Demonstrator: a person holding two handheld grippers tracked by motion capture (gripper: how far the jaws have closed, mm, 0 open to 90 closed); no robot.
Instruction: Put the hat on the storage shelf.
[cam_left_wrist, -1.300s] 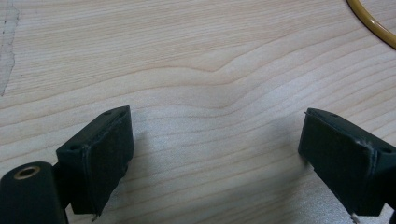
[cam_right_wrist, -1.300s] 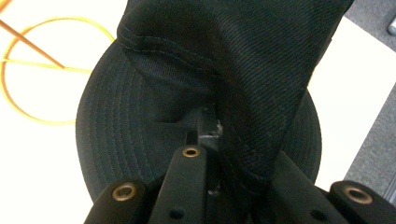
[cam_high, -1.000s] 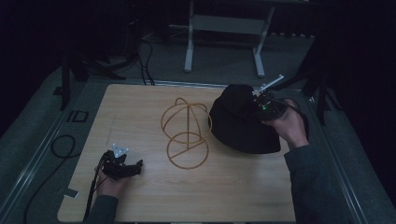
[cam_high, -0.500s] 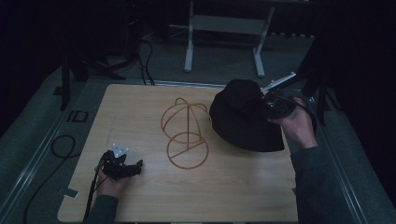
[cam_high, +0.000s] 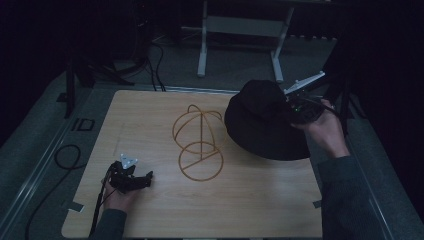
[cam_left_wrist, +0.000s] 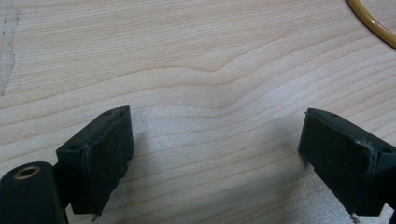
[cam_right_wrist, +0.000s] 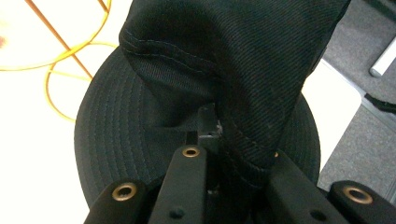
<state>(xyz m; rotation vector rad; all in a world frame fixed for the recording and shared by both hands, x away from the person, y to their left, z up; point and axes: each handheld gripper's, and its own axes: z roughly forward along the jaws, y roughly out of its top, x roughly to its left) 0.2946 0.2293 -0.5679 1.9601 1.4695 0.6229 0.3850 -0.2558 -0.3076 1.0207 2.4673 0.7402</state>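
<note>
Two grippers: right gripper (cam_high: 286, 106) at right centre of the high view pinches the black bucket hat (cam_high: 262, 122) by its crown, brim spread below on the wooden table (cam_high: 250, 200). Left gripper (cam_high: 145, 178), lower left, jaws wide apart, empty. Gold wire hat stand (cam_high: 198, 142) mid-frame. "ID" (cam_high: 82, 124) marked beside table's left edge.

Dim room, grey floor (cam_high: 240, 70)
</note>
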